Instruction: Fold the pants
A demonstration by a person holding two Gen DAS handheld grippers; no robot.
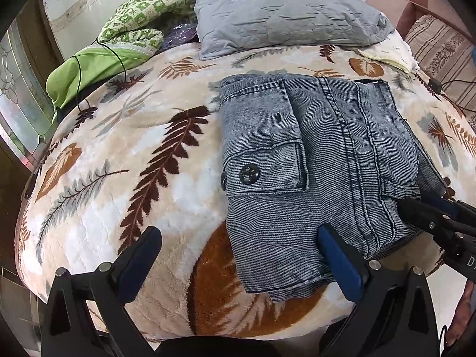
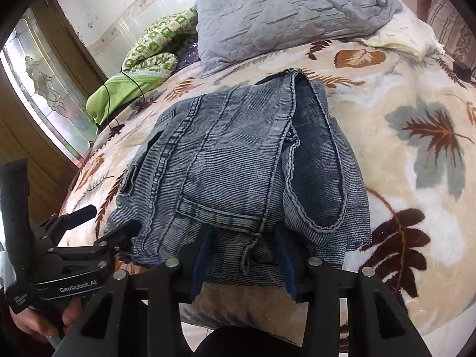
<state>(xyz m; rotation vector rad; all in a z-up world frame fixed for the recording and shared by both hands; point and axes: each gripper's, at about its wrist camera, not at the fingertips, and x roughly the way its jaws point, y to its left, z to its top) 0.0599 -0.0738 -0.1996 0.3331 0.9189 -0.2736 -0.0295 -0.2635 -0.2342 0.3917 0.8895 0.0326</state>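
Observation:
Grey-blue denim pants [image 1: 312,160] lie folded in a compact stack on the leaf-patterned blanket [image 1: 119,163]. A flap pocket with a black button faces up on the left half. My left gripper [image 1: 238,238] is open at the near edge of the stack; its right finger [image 1: 339,255] rests on the denim, its left finger over bare blanket. My right gripper [image 2: 244,238] stands with its blue-padded fingers [image 2: 202,255] either side of the near edge of the pants [image 2: 238,160], partly under the top layer. I cannot tell whether they pinch the cloth. It also shows in the left wrist view [image 1: 431,214].
A grey quilted pillow [image 1: 282,12] lies at the head of the bed. Green patterned bedding [image 1: 119,38] with a black cable sits at the far left. A striped cushion [image 1: 440,47] and chair are at the far right. A glass door [image 2: 44,89] is to the left.

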